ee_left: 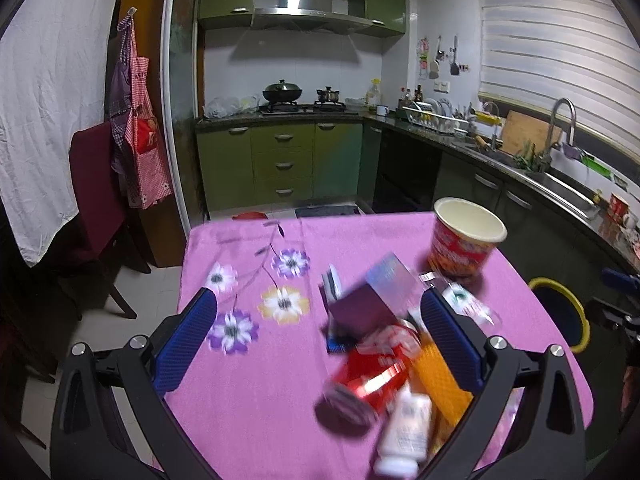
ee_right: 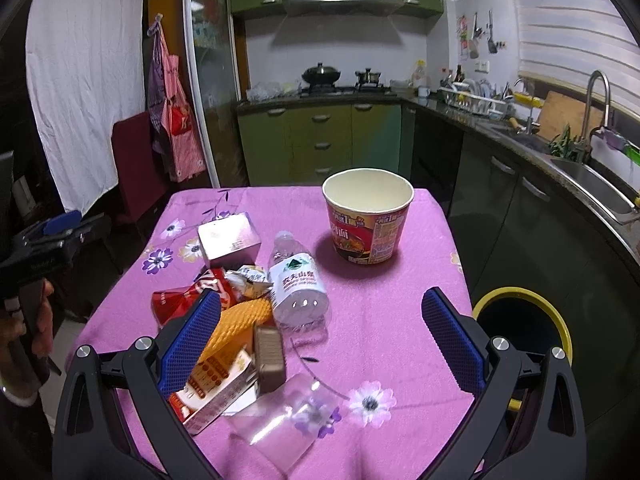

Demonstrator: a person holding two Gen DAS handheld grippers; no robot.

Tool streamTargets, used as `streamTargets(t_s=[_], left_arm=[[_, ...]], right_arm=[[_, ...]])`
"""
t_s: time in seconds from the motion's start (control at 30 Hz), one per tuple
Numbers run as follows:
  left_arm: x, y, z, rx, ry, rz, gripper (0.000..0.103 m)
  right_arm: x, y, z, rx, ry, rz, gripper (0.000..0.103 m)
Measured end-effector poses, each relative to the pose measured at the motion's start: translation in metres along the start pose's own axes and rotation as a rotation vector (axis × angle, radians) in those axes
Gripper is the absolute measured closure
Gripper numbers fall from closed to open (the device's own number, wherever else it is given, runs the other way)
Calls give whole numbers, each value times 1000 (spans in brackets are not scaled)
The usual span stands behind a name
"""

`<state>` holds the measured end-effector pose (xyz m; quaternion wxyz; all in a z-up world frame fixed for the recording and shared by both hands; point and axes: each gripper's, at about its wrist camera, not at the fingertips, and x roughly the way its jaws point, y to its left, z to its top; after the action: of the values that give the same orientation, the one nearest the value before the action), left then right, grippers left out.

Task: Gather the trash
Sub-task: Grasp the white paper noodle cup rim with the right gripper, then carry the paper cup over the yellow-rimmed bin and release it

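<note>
A heap of trash lies on the pink flowered tablecloth (ee_right: 380, 320): a pinkish box (ee_right: 229, 241), a red wrapper (ee_right: 180, 300), an orange foam net (ee_right: 240, 320), a clear water bottle (ee_right: 296, 280), a clear plastic cup (ee_right: 284, 420) on its side, and a carton (ee_right: 216, 388). A red noodle cup (ee_right: 368, 216) stands upright farther back. My right gripper (ee_right: 320, 344) is open above the bottle and cup. My left gripper (ee_left: 316, 332) is open over the blurred heap, with the box (ee_left: 376, 296), red wrapper (ee_left: 376, 368) and a small white bottle (ee_left: 404, 432) between its fingers.
A dark bin with a yellow rim (ee_right: 524, 320) stands on the floor at the table's right side, also the bin (ee_left: 560, 312) in the left view. A dark red chair (ee_left: 96, 184) is at the left. Kitchen counters and a sink (ee_right: 588, 184) run along the right.
</note>
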<state>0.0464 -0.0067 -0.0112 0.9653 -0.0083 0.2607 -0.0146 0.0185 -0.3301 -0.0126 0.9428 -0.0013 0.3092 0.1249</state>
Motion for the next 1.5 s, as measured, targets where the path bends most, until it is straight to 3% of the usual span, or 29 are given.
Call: streamTargets(t_s=[0.3, 0.4, 0.47, 0.57, 0.63, 0.77, 0.97, 1.33, 1.4, 1.43, 1.5], left_arm=[[88, 22, 32, -36, 13, 8, 6], [113, 30, 33, -53, 31, 28, 6], [123, 36, 31, -66, 36, 37, 6], [134, 43, 27, -73, 49, 46, 6], [139, 45, 24, -69, 61, 47, 6], [148, 49, 17, -70, 87, 39, 6], [155, 54, 14, -81, 105, 28, 6], [153, 52, 8, -83, 109, 12, 6], [154, 52, 8, -87, 111, 9, 6], [154, 51, 8, -87, 114, 9, 6], [154, 50, 7, -88, 115, 7, 6]], right_arm=[[79, -52, 66, 72, 140, -16, 6], [114, -70, 91, 88, 205, -39, 25], [142, -82, 107, 95, 272, -38, 46], [182, -99, 125, 102, 376, -49, 66], [209, -111, 134, 109, 446, -68, 72], [240, -126, 150, 96, 496, -156, 75], [242, -143, 166, 120, 507, -156, 76], [285, -134, 132, 151, 720, -133, 76], [292, -136, 123, 166, 746, -122, 83], [296, -137, 118, 173, 757, -118, 95], [297, -139, 115, 183, 755, -116, 96]])
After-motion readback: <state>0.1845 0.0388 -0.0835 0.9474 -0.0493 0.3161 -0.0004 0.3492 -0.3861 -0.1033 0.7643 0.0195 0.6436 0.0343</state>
